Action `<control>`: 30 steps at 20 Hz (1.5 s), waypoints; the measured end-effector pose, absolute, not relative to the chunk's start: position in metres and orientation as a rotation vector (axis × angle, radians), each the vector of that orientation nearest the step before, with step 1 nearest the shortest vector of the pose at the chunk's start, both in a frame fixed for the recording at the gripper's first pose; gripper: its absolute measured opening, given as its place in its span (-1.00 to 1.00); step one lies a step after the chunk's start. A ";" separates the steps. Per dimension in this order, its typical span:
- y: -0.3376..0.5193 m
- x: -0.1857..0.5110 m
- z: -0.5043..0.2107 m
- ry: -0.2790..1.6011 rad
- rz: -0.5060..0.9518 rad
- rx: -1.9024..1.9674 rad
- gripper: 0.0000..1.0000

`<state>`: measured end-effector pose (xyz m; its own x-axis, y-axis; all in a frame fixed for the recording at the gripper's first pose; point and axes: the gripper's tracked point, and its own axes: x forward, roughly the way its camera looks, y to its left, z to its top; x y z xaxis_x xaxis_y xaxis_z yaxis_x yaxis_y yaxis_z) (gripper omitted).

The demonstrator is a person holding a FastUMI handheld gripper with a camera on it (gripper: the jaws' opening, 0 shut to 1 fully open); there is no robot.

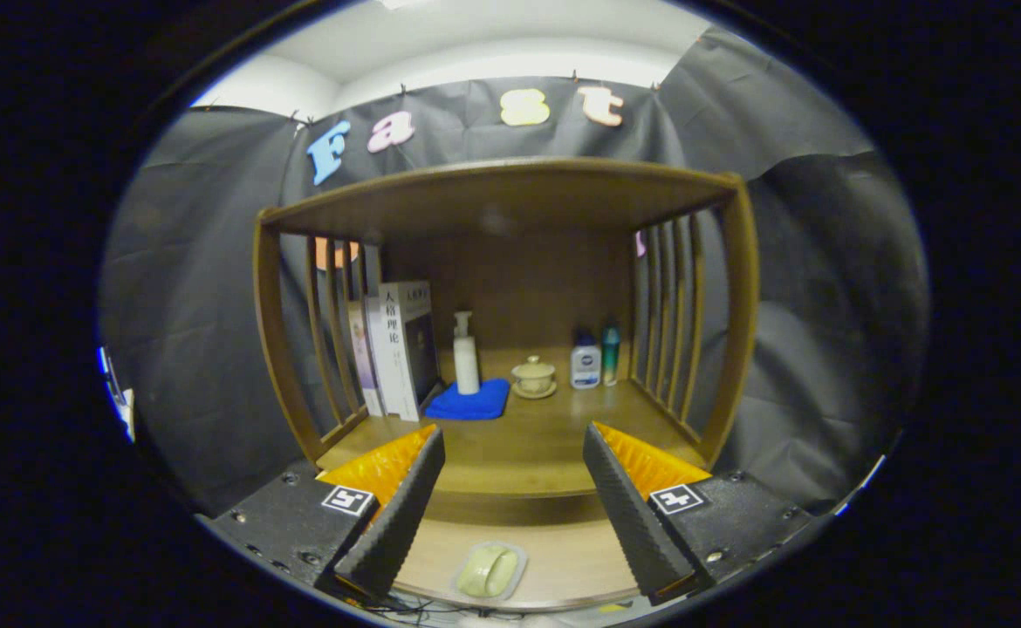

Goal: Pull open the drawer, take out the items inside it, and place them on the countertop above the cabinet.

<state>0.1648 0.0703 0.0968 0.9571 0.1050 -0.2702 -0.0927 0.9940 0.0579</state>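
The gripper hangs with its fingers spread wide and nothing between them, facing a wooden cabinet with slatted sides. Taking the countertop as the landmark: the drawer lies below its front edge and already stands pulled out toward the camera. On the drawer's wooden floor rests one item, a pale green packet in a clear wrapper. It lies below the gap between the fingers, slightly nearer the left one and lower than the tips. Its long axis seems to run roughly front to back with a slight tilt, though the fisheye bend makes this hard to judge.

The countertop already carries several things toward its back: upright books on the left, a pump bottle beside a folded blue cloth, a small lidded cup on a saucer, and two small bottles to the right. Its front strip is bare.

The coming move likely turns on dropping the fingers down and a little back to straddle the packet across its shorter width.
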 end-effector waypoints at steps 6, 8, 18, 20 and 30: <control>0.087 0.196 -0.012 0.723 0.088 0.012 1.00; 0.088 0.197 -0.042 0.831 0.086 -0.003 0.96; 0.090 0.169 -0.130 1.185 0.003 0.019 0.33; 0.094 0.161 -0.138 1.246 -0.004 0.064 0.13; 0.087 0.162 -0.128 1.224 0.019 0.022 -0.59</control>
